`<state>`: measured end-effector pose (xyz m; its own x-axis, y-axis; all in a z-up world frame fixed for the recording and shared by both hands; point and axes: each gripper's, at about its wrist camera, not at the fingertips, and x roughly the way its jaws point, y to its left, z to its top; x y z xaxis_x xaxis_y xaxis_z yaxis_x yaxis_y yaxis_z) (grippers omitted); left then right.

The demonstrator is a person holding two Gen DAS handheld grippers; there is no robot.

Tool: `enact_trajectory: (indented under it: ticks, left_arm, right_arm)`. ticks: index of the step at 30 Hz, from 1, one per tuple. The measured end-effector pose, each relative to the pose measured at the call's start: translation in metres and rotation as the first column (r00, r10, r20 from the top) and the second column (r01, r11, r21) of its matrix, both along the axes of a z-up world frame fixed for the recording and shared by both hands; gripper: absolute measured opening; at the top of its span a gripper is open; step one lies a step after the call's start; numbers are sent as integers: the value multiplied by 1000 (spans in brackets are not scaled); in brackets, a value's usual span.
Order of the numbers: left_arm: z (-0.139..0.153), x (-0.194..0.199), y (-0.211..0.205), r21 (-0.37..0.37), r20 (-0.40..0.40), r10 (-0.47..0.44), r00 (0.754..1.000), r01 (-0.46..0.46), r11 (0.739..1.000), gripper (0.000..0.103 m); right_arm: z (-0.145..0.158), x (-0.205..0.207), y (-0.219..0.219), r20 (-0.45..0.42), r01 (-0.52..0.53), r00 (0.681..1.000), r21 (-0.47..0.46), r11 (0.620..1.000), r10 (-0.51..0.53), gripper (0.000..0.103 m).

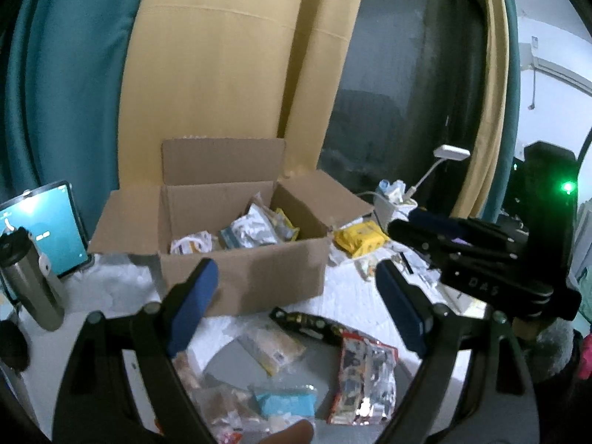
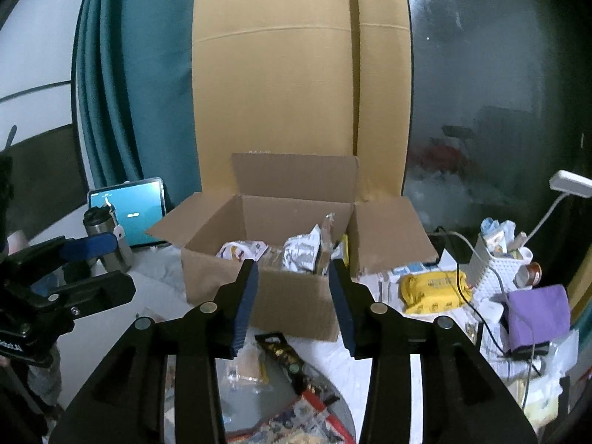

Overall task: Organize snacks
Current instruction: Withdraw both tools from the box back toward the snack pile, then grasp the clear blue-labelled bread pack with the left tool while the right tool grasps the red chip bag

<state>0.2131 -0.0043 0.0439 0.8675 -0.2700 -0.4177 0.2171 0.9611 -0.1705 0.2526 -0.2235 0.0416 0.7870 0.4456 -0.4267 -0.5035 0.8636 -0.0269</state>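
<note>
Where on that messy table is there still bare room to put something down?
The white tabletop is bare between the steel flask and the cardboard box. A smaller strip shows right of the box, before the yellow pack. In front of the box, snack packets crowd the surface. The far right, around the white basket and purple cloth, is cluttered.

One open cardboard box (image 1: pixel 244 277) and one tablet (image 1: pixel 44 229). One steel flask (image 1: pixel 31 281). One yellow wipes pack (image 1: pixel 360 242).

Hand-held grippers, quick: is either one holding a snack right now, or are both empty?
Left hand-held gripper: open wide, holding nothing.
Right hand-held gripper: open, narrower gap, holding nothing.
</note>
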Motion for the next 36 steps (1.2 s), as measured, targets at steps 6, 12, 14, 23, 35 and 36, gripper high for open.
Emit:
enact_trajectory:
  ticks: [6,12,14,23,35,36]
  left_arm:
    - [-18,-14,-4,25,-21,14,1000,-14,1000,88]
    - [-47,-23,-15,62,-66,17,998,-13,998,88]
    - [-58,-27,-17,70,-83,13,996,-8,998,88]
    - [-108,-33,-29,69,-213,-26,977,41,997,88]
    - [-156,-8,-40,58,-351,-61,935,86,995,88]
    - [-158,-7,-37,63,-356,-57,933,85,994,88]
  right_arm:
    - [-20,-18,-9,-32,4,999,-3,1000,-4,56]
    - [-43,-26,-22,-86,27,996,1,1000,-27,56]
    - [-50,-29,-25,-103,34,994,4,999,-34,57]
    - [-96,-34,-44,-219,78,973,12,997,-73,58]
    - [-151,-34,-71,-374,155,917,5,988,-141,76]
    - [-154,-34,-71,-383,156,913,7,988,-142,76]
